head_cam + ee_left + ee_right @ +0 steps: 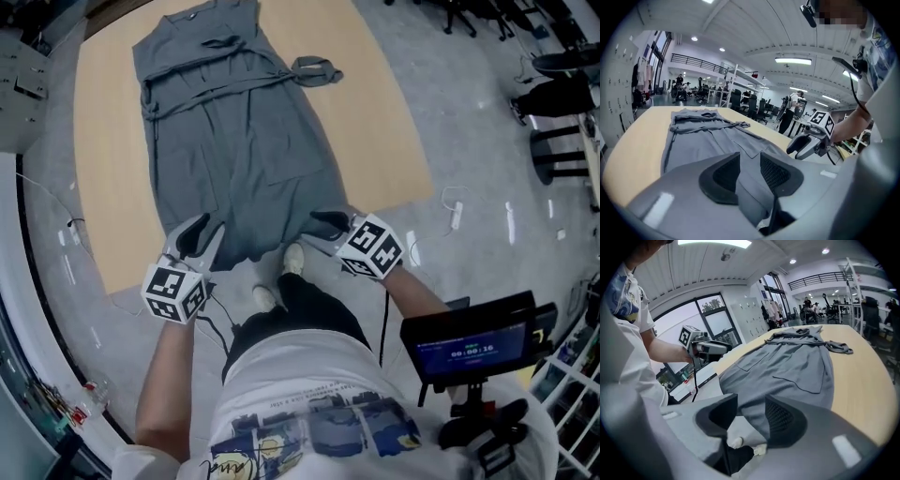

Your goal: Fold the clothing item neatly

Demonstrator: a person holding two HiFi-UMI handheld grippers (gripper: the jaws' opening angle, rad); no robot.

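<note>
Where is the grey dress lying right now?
In the head view, the grey dress lies spread flat on the wooden table, its hem at the near edge, with the left gripper and the right gripper by its two corners.

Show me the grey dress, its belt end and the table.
grey dress (239, 159), head view, middle of the skirt.
belt end (317, 70), head view, the loose tip.
table (108, 141), head view, bare wood at left.

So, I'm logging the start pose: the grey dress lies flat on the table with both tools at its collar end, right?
No. The left tool and right tool are at the hem, nearest the person; the collar is at the far end. The dress does lie flat on the table. The head view shows it.
</note>
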